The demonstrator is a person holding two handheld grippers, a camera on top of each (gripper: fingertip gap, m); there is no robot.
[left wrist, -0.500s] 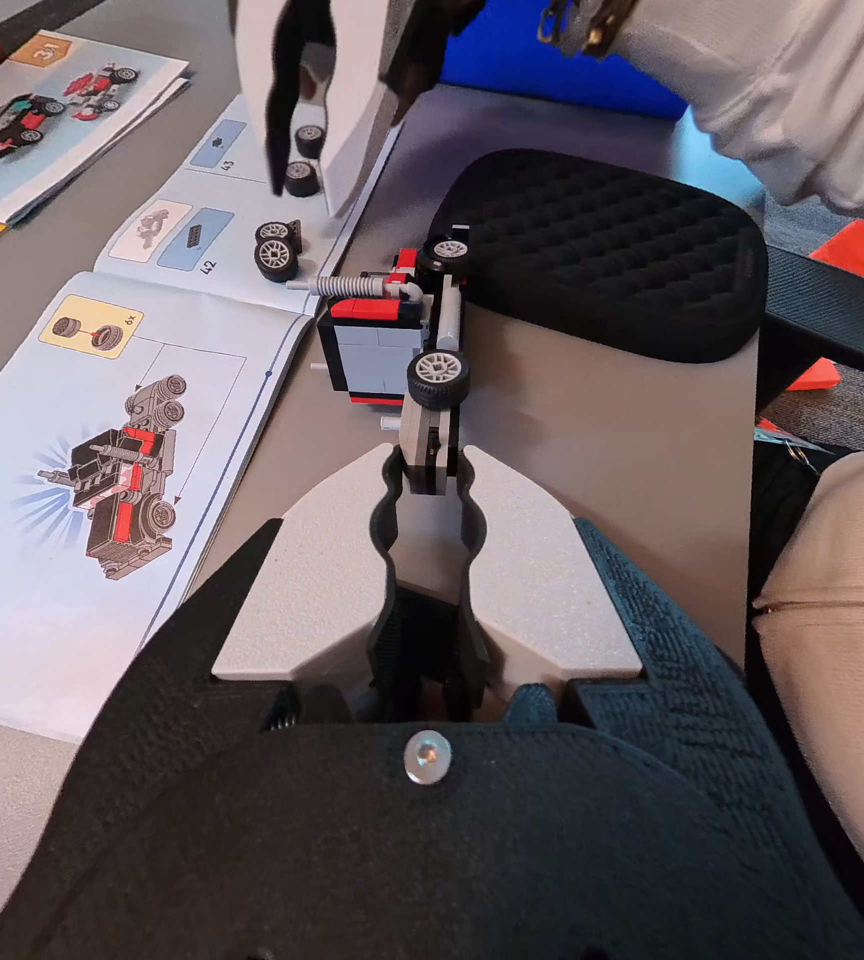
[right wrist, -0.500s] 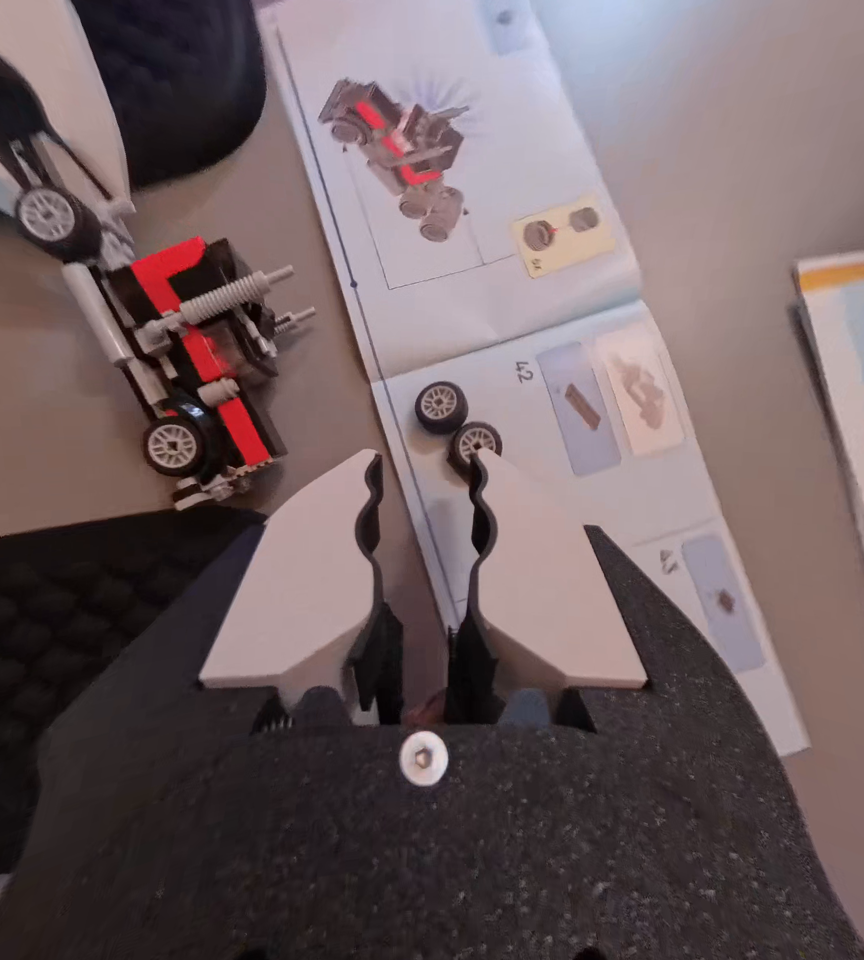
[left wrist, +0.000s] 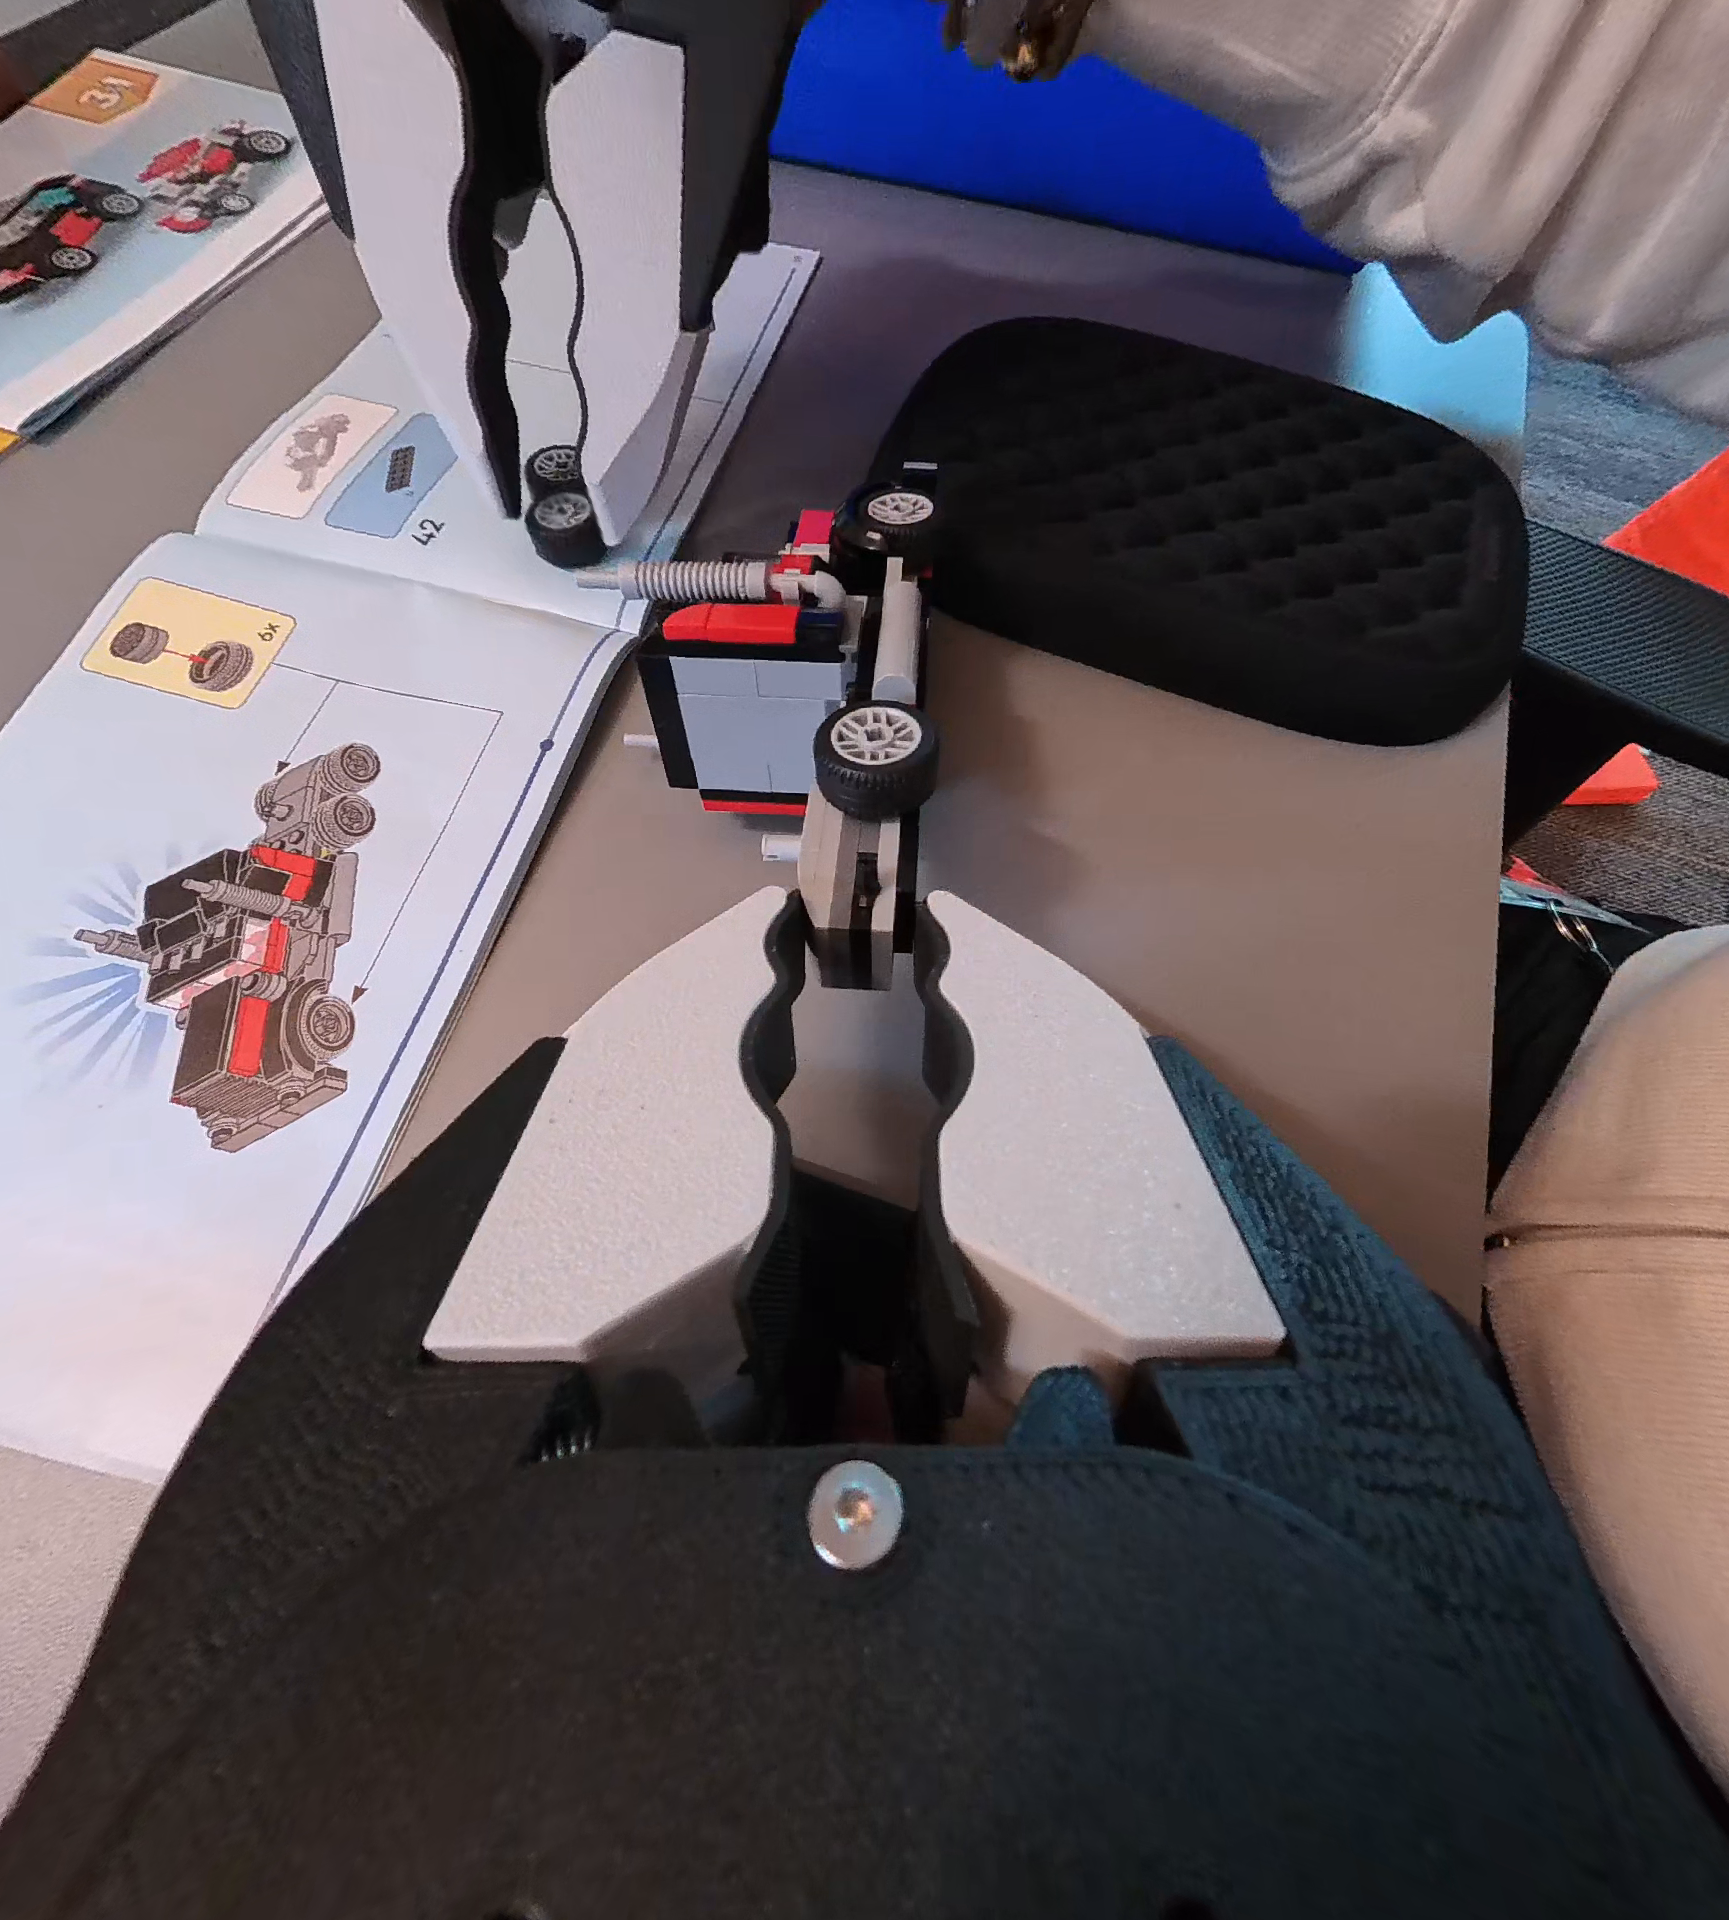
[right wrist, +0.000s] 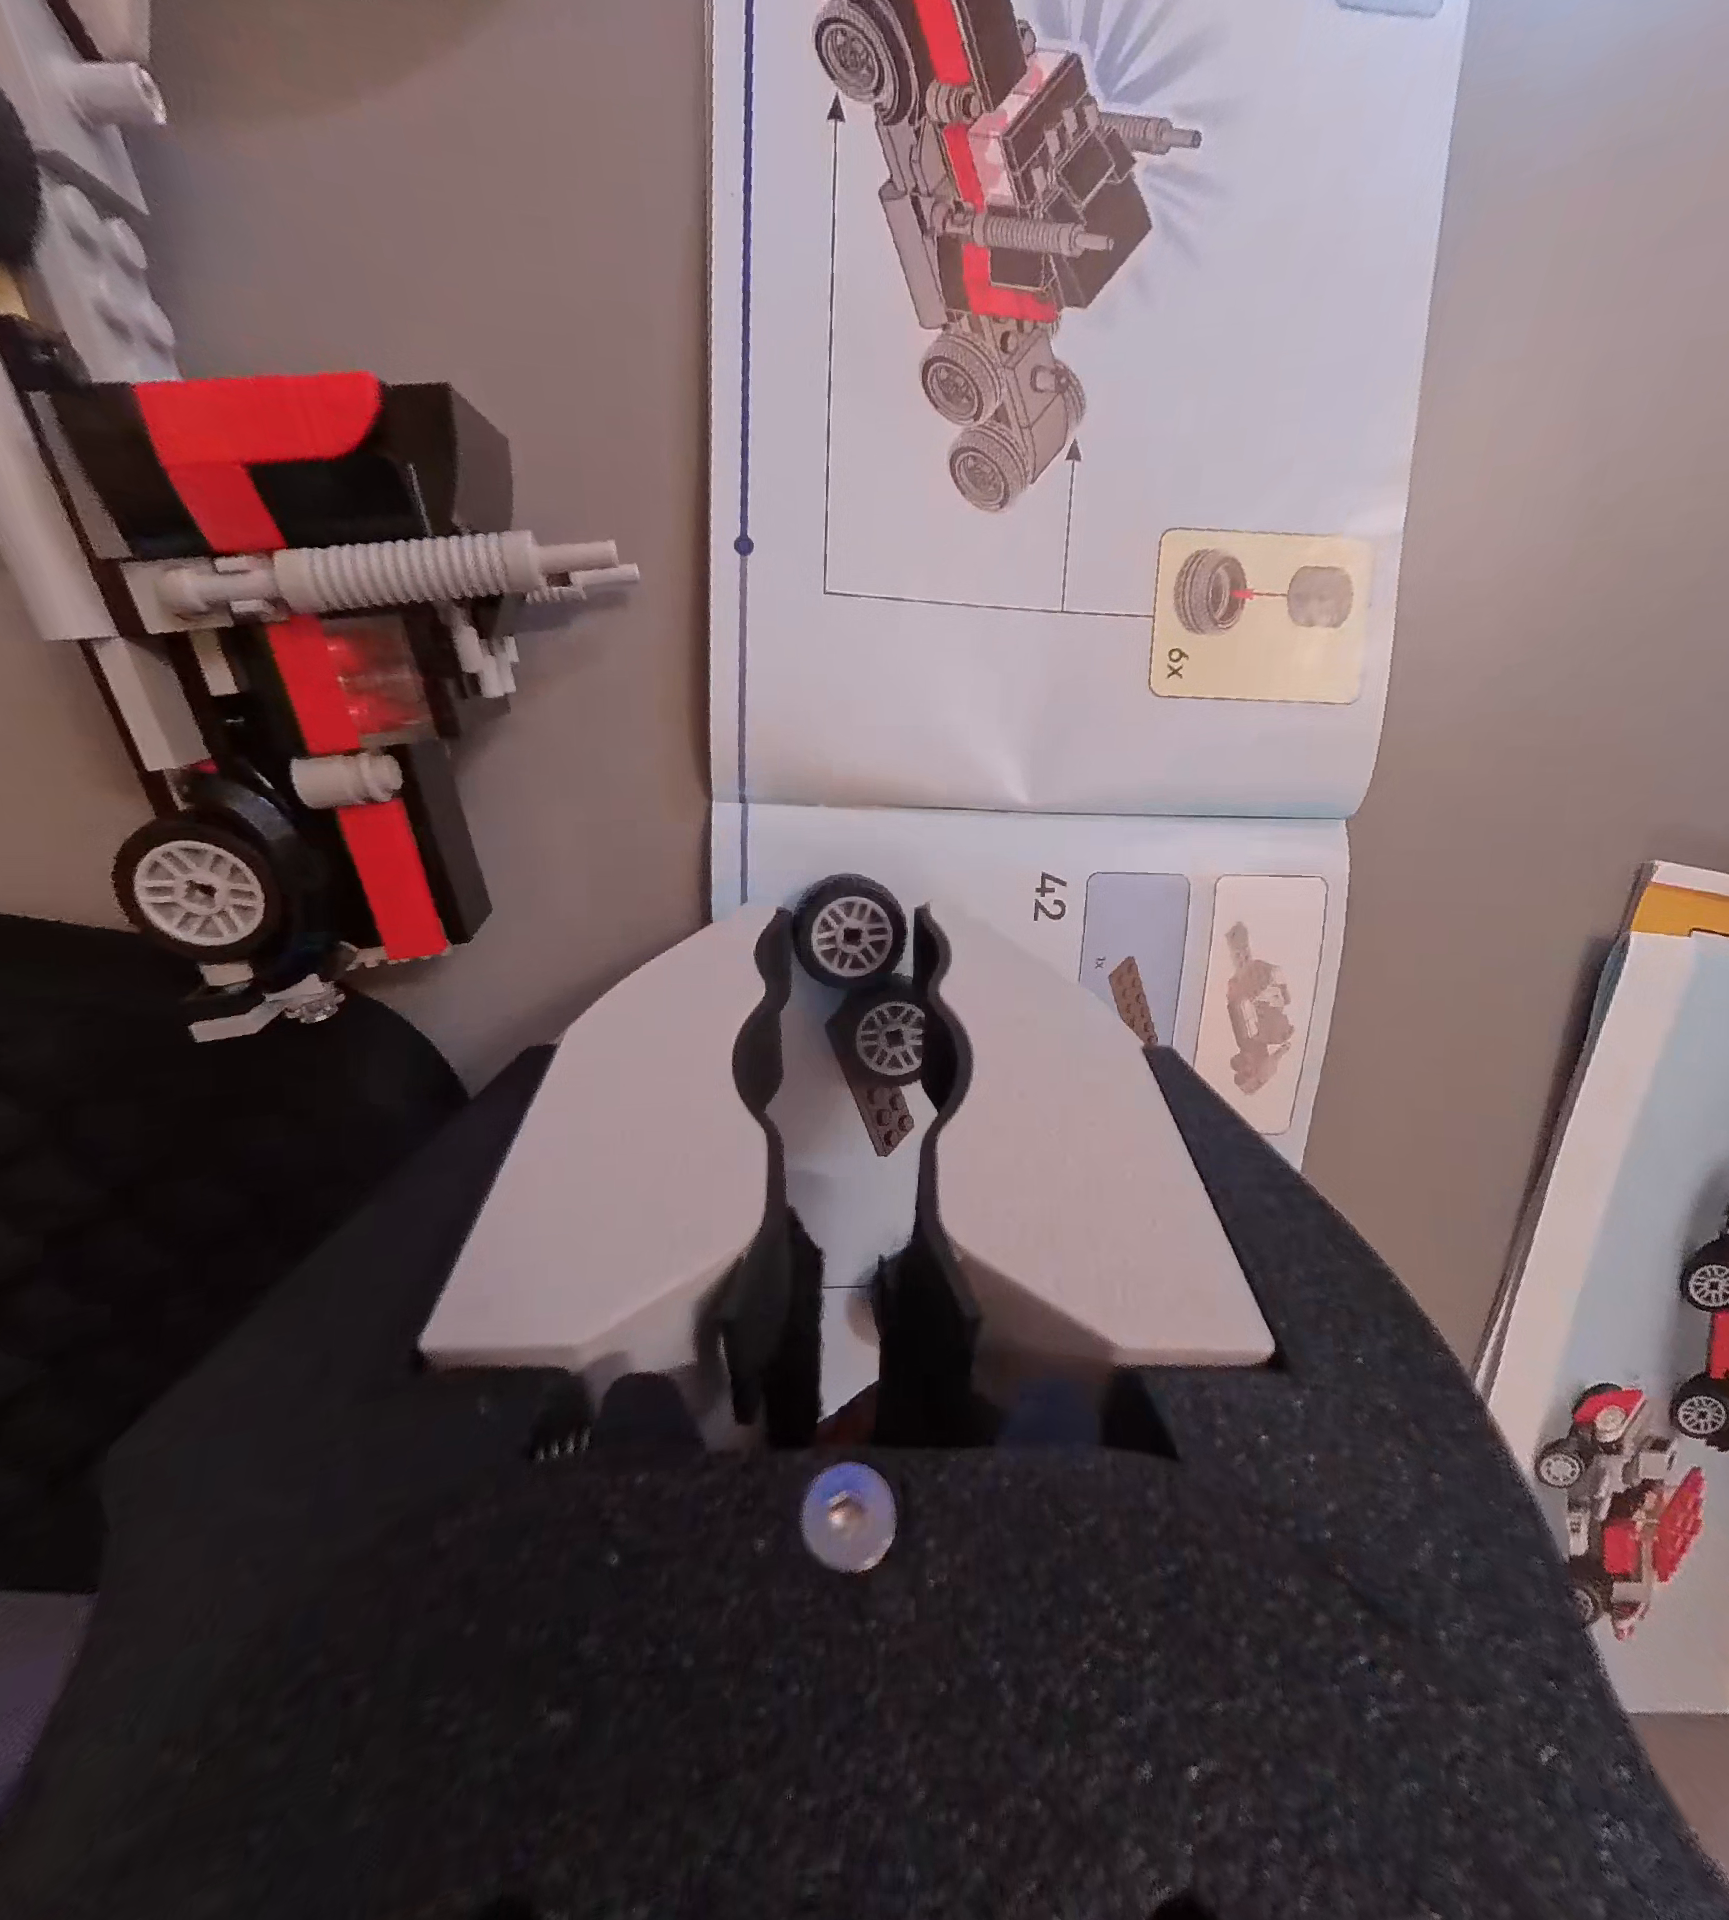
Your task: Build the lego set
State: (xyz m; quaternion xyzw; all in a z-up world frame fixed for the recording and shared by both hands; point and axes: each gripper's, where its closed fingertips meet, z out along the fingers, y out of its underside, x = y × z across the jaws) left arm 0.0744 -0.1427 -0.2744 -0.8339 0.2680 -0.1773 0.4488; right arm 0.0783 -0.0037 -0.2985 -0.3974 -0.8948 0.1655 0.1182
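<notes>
While my left gripper (left wrist: 855, 961) clamps the truck model (left wrist: 798, 686) by its tail end, long axis running toward 12 o'clock, my right gripper (right wrist: 849, 956) hangs released over two loose wheels (right wrist: 852, 933) on the open booklet (right wrist: 1047, 727). Truck sits at 10 o'clock from the right jaws; right is nearer the wheels.

Two close, downward wrist views sharing truck (left wrist: 787, 686) and booklet (right wrist: 1047, 727)
</notes>
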